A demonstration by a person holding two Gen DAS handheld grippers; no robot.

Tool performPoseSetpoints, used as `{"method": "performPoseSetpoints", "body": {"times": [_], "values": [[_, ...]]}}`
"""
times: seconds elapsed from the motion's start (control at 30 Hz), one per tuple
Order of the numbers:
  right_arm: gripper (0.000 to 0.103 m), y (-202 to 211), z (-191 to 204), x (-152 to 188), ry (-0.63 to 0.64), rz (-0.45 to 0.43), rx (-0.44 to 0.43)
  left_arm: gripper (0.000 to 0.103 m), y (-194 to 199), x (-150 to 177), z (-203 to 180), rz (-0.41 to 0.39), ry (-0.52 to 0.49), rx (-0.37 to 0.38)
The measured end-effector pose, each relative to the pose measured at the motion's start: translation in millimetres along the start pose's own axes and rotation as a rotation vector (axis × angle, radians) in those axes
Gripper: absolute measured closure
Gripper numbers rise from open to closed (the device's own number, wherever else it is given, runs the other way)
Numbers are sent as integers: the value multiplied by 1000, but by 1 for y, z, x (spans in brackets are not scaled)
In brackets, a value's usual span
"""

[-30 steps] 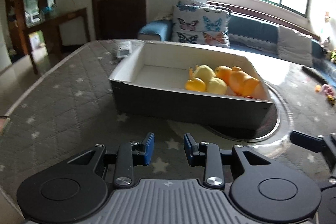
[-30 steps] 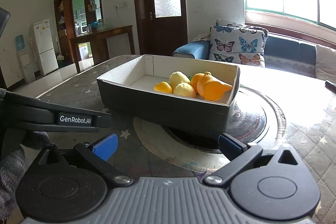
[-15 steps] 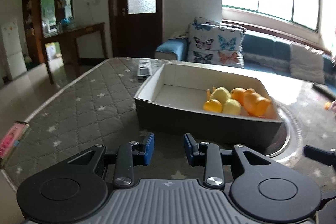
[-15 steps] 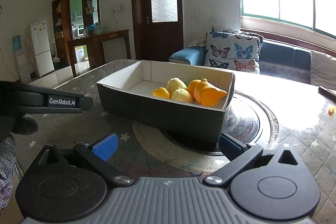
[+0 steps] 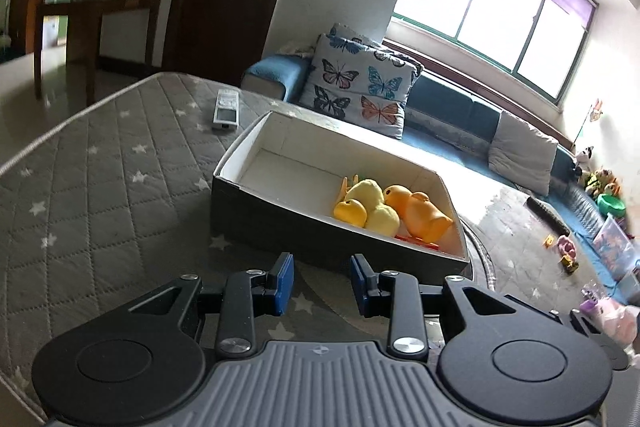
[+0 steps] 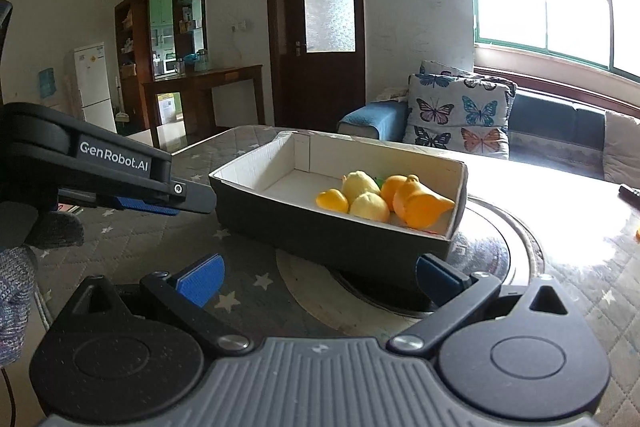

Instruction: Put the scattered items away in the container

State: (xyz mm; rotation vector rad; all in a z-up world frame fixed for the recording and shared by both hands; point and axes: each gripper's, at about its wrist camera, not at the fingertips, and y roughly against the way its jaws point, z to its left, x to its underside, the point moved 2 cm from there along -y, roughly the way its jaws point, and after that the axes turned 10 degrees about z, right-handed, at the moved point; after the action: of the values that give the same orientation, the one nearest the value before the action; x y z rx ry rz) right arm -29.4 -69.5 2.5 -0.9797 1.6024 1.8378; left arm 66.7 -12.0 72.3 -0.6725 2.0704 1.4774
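A dark box with a white inside [image 5: 256, 203] [image 6: 288, 227] stands on the quilted table. Several yellow and orange toy fruits [image 5: 372, 203] [image 6: 368, 201] and an orange pear-shaped toy [image 5: 426, 217] [image 6: 420, 201] lie in its right end. My left gripper [image 5: 322, 285] is empty, its jaws a narrow gap apart, near the box's front wall; it also shows from the side in the right wrist view [image 6: 160, 199]. My right gripper [image 6: 320, 281] is wide open and empty, in front of the box.
A white remote [image 5: 226, 109] lies on the table behind the box. A round glass turntable [image 6: 500, 259] lies under the box's right end. A dark remote [image 6: 630, 193] and small toys [image 5: 566, 251] lie at the far right. A sofa with butterfly cushions [image 5: 360, 87] is behind.
The left gripper has risen and tilted, looking down into the box. The right gripper has shifted slightly. Both sets of jaws keep their openings.
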Motion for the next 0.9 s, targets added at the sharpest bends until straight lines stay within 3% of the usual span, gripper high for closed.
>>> {"method": "performPoseSetpoints", "body": {"times": [0.1, 0.27, 0.9], "values": [[0, -5, 2, -5, 0, 7, -6, 69, -3, -5, 5, 6, 12, -2], [0, -14, 5, -12, 5, 18, -4, 69, -9, -17, 15, 35, 57, 62], [0, -50, 3, -36, -28, 58, 0, 69, -33, -36, 20, 49, 29, -86]]}}
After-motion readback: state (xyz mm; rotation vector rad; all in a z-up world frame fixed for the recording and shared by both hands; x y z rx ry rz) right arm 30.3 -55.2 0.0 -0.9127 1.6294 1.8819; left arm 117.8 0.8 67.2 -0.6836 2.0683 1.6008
